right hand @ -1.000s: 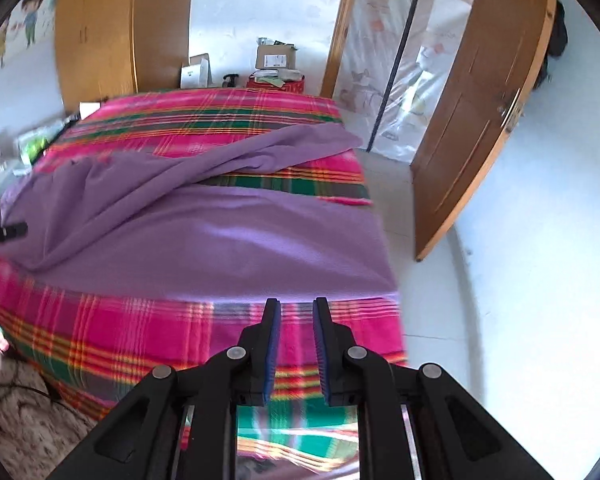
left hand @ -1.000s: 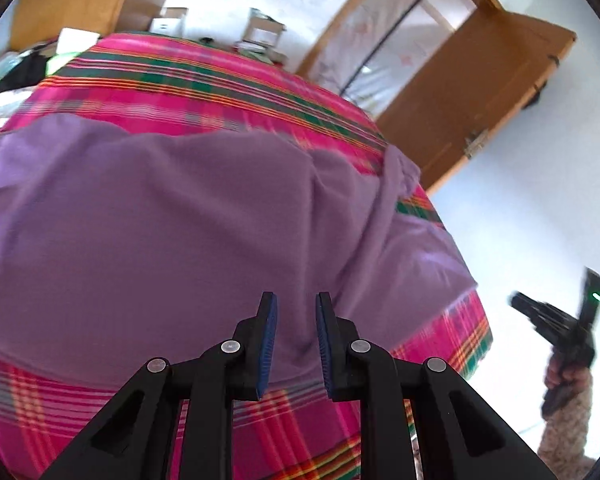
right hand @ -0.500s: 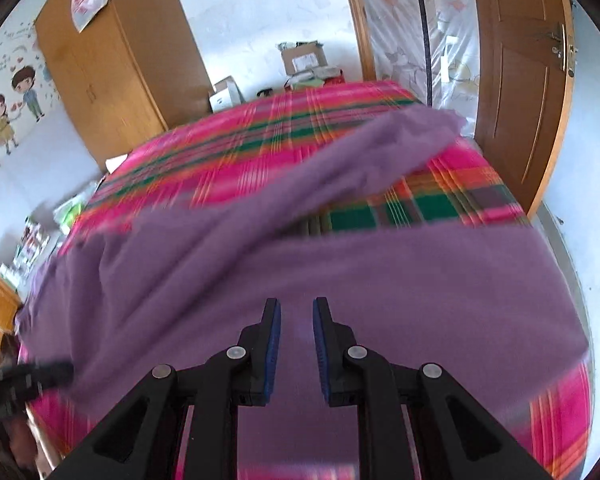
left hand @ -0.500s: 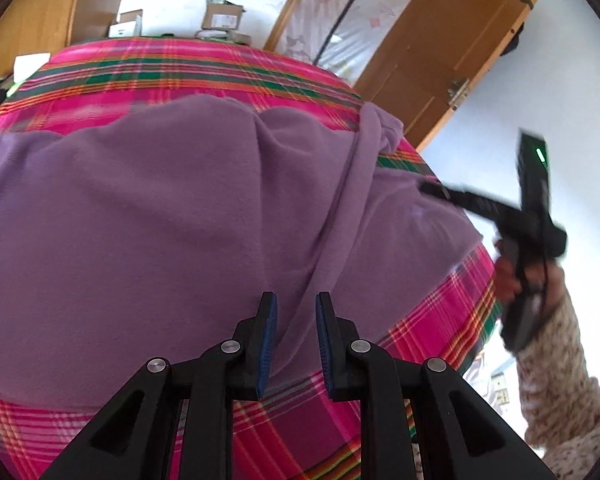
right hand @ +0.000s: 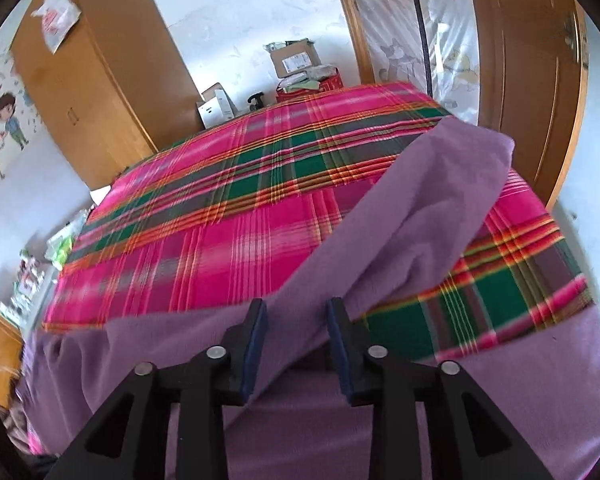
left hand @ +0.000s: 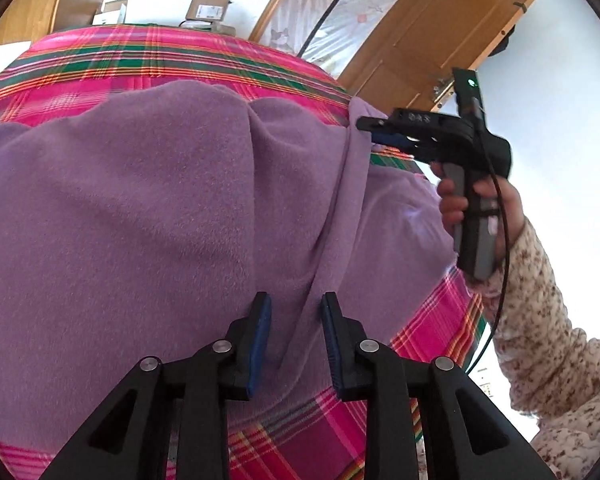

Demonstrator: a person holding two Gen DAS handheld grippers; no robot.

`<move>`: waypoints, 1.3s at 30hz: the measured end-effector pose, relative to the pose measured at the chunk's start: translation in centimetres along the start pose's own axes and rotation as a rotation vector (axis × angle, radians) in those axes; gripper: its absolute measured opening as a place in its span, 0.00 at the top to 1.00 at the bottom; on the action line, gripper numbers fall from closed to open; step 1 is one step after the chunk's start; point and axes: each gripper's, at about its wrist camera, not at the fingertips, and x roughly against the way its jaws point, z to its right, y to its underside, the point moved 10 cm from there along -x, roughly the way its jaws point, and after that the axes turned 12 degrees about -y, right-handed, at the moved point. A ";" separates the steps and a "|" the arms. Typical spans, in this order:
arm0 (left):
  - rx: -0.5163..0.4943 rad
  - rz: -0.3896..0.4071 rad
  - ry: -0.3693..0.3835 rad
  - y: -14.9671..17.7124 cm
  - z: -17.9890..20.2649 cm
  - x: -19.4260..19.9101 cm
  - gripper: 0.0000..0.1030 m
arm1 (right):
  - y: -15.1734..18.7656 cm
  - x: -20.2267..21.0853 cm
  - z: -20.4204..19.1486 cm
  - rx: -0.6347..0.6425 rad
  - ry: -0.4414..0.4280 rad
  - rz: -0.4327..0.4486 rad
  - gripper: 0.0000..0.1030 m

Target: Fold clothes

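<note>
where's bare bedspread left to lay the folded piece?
Free: the wide plaid bedspread between the purple garment and the boxes at the far wall. Smaller free patch right of the sleeve, toward the door. Crowded: the near edge, covered by the garment, with both hand-held grippers over it.

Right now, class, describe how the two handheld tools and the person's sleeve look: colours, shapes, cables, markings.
Each tool is matte black with two angular fingers, blue pads and silver screws: the left tool, the right tool. In the left wrist view, the right one has a pistol-style grey handle, a green light and a thin black cable. The sleeve is cream knit with brown speckles.
</note>
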 end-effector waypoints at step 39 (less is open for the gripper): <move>-0.192 0.055 -0.157 0.0 2.3 -0.2 0.73 | 1.0 6.4 6.5 -0.231 0.119 0.147 0.95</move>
